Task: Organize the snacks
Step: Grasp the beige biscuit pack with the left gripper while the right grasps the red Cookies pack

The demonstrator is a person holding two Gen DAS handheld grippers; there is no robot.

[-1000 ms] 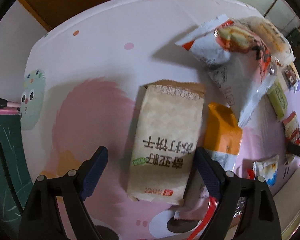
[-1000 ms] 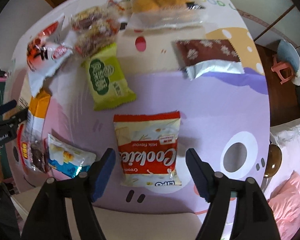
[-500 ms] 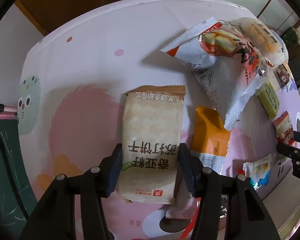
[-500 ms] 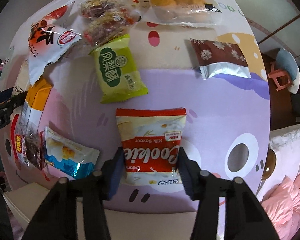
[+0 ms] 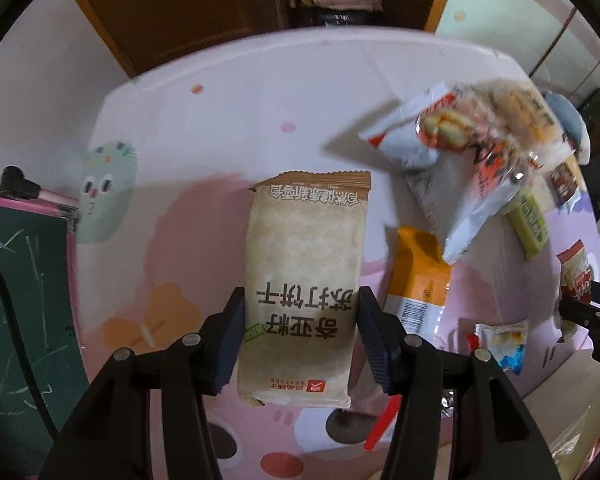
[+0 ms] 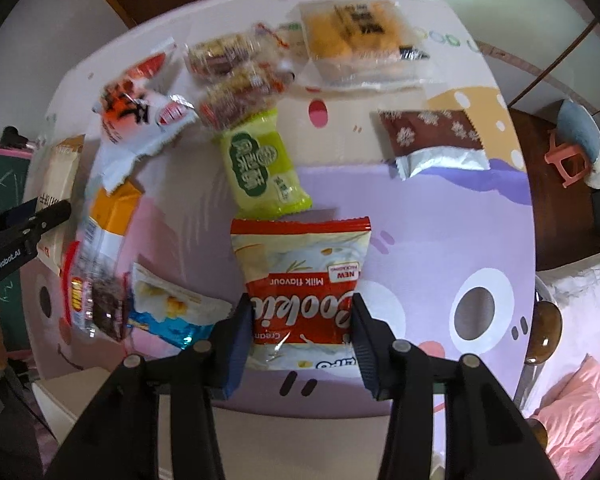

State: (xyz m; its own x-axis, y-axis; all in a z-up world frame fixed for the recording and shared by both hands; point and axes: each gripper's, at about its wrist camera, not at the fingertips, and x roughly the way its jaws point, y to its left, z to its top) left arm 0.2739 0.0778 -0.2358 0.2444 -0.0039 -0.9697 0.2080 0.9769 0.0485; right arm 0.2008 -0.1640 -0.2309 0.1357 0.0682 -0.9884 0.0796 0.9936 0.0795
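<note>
My left gripper (image 5: pixel 300 336) is shut on a beige cracker packet (image 5: pixel 304 264) with brown Chinese lettering, held a little above the pink part of the table mat (image 5: pixel 196 128). In the right wrist view my right gripper (image 6: pixel 302 336) is shut on a red and white cookie packet (image 6: pixel 300 276), raised just off the purple part of the mat (image 6: pixel 428 216). The left gripper (image 6: pixel 28 224) with its beige packet shows at the left edge of that view. The right gripper's black body (image 5: pixel 592 316) shows at the right edge of the left wrist view.
Several snacks lie around: a green packet (image 6: pixel 260 168), a brown and silver packet (image 6: pixel 436 140), a clear bag of yellow cakes (image 6: pixel 356 44), an orange packet (image 5: pixel 420 276), a white and red bag (image 5: pixel 476 152), a blue and white packet (image 6: pixel 172 312). A chalkboard (image 5: pixel 16 300) stands left; a pink stool (image 6: pixel 568 156) right.
Both grippers closed from wide open onto their packets, the left on the beige crackers and the right on the cookies. Both have since risen slightly with the packets in them.
</note>
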